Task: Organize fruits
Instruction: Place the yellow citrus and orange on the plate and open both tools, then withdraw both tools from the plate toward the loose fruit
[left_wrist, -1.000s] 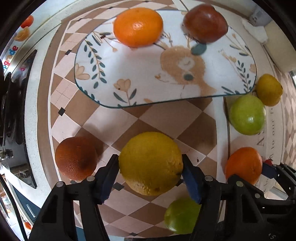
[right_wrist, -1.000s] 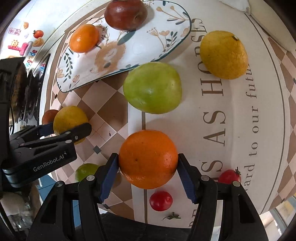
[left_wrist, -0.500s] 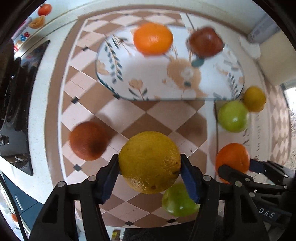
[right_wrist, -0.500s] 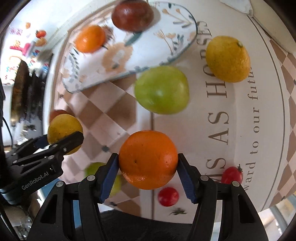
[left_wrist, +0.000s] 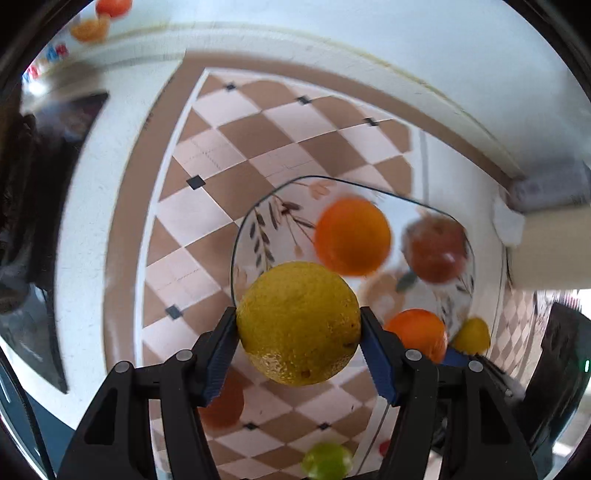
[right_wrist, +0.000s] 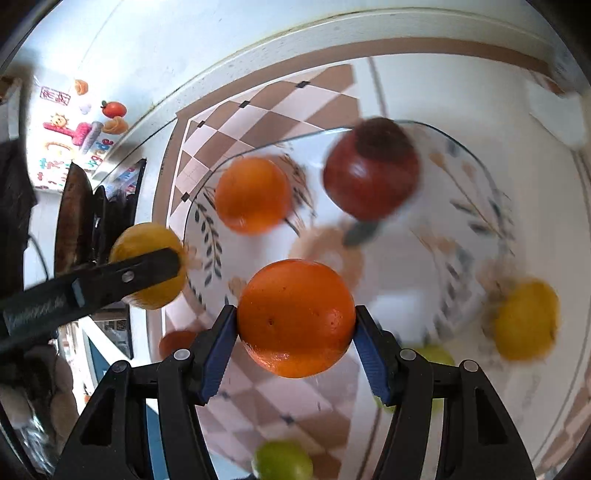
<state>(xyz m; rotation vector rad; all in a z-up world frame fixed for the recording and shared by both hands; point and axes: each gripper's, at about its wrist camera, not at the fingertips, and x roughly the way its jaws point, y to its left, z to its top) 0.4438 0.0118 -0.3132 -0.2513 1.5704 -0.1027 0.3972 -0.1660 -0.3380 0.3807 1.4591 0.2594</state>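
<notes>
the left tongs (left_wrist: 298, 325) pinch a yellow lemon (left_wrist: 298, 323) between their blue pads, pressed on its two sides, and the right tongs (right_wrist: 295, 319) pinch an orange (right_wrist: 295, 317) the same way; both fruits are held in the air above the flowered plate (left_wrist: 255, 236), the lemon over its rim at about 7 o'clock of the plate, the orange over its lower middle

on the plate lie a second orange (left_wrist: 352, 236) and a dark red apple (left_wrist: 436, 249), side by side and apart, the apple at 3 o'clock of the orange

only the left view shows the wide stretch of checked cloth (left_wrist: 258, 147) on the desk (left_wrist: 92, 221) at 11 o'clock of the plate; the held orange shows there just beside the right pad, at 4 o'clock of the lemon, and a reddish-brown fruit (left_wrist: 225, 402) is half hidden behind the left finger

only the right view shows the fridge-style magnets (right_wrist: 85, 125) at 10 o'clock, the left tongs from the side with the lemon at 9 o'clock, and a second lemon (right_wrist: 526, 319) off the plate at 4 o'clock with a green fruit (right_wrist: 436, 356) just beside it

a small lime (left_wrist: 327, 461) shows at 6 o'clock in both views; much of the background is blurred
</notes>
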